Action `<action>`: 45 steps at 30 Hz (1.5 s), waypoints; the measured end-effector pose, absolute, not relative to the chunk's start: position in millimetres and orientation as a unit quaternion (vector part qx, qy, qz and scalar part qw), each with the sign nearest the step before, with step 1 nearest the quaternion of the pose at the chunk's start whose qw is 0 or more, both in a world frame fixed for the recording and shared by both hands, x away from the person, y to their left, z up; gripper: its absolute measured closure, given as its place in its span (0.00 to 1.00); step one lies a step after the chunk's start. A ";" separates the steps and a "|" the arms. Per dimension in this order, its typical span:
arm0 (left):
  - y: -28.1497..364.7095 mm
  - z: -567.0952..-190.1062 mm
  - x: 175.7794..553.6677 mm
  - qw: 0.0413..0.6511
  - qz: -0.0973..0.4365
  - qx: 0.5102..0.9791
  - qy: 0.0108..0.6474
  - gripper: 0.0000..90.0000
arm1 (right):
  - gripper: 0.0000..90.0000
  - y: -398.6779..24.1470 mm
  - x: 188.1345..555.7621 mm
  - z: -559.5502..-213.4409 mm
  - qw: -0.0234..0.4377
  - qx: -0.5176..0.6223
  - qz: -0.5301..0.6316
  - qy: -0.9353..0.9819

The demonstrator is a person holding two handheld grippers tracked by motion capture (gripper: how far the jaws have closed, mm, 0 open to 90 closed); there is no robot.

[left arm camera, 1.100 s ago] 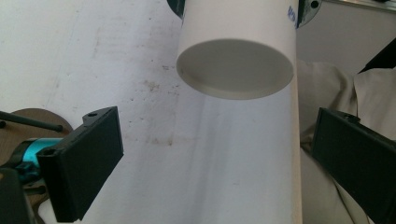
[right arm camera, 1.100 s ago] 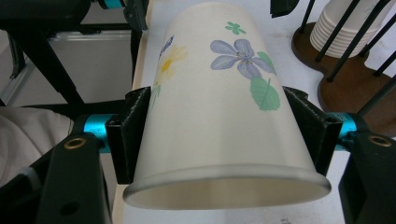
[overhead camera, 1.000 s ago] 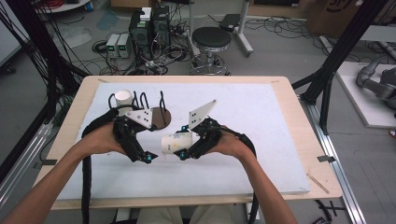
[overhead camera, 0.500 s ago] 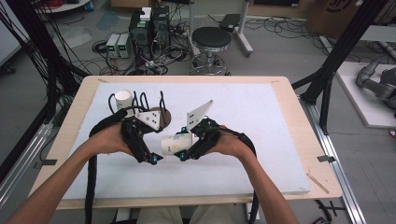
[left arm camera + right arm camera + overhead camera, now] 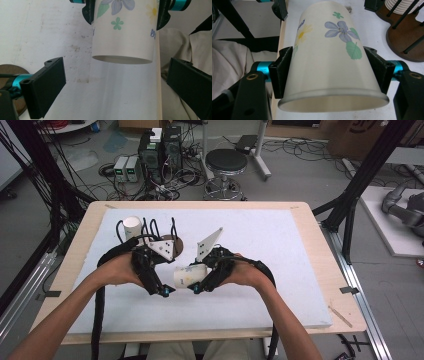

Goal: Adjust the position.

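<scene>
Item: 1 flowered paper cup (image 5: 329, 57), lying sideways above the table (image 5: 280, 245), just off centre toward 7 o'clock. Right hand-held gripper (image 5: 199, 288): jaws clamped on cup's sides. Left hand-held gripper (image 5: 165, 291): jaws wide apart, empty, facing cup's base. Cup rack (image 5: 172, 245) at 10 o'clock.

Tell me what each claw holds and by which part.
The right claw clamps the flowered paper cup across its side wall, just under the rim. The left claw is open below the cup's base and holds nothing.
</scene>
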State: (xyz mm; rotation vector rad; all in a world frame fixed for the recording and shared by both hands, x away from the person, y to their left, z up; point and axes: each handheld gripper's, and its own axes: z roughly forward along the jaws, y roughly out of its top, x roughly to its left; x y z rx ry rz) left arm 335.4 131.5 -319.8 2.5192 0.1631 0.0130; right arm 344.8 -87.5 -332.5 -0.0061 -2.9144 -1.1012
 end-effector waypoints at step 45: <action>109.4 -327.4 336.9 0.294 -0.016 0.955 0.038 0.21 | 0.34 -83.8 344.3 -328.8 0.014 0.006 -0.339 -0.941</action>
